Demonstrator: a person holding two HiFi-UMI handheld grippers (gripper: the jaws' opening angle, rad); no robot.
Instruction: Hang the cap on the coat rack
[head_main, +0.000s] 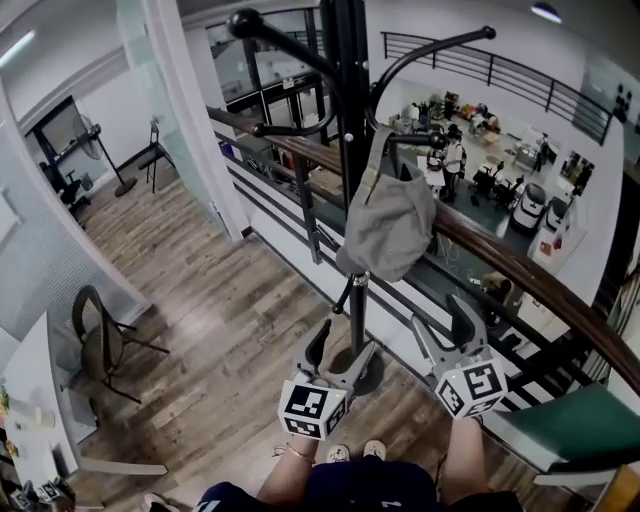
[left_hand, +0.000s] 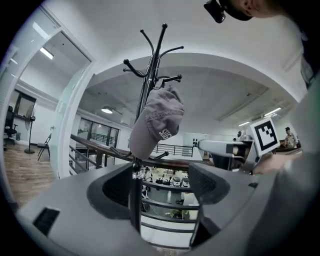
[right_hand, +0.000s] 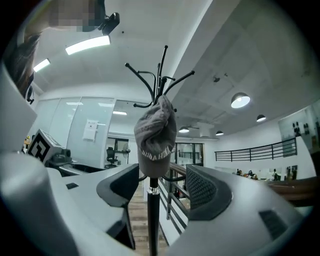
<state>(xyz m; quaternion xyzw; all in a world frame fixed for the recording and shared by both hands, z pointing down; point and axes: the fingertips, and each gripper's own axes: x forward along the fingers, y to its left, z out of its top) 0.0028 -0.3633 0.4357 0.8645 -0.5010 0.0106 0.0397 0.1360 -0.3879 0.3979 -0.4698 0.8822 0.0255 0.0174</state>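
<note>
A grey cap (head_main: 388, 215) hangs from a hook of the black coat rack (head_main: 352, 100), beside the rack's pole. Neither gripper touches it. My left gripper (head_main: 338, 350) is held low in front of the pole, open and empty. To its right, my right gripper (head_main: 442, 318) is also open and empty. In the left gripper view the cap (left_hand: 156, 122) hangs on the rack (left_hand: 150, 75) above the open gripper (left_hand: 160, 187). The right gripper (left_hand: 225, 147) shows at the right of that view. The right gripper view shows the cap (right_hand: 156, 135) above its open gripper (right_hand: 157, 187).
A wooden handrail with a barred railing (head_main: 500, 255) runs right behind the rack, above a lower floor with people. A folding chair (head_main: 100, 340) stands at the left and a green seat (head_main: 590, 415) at the right. A floor fan (head_main: 100, 150) stands far left.
</note>
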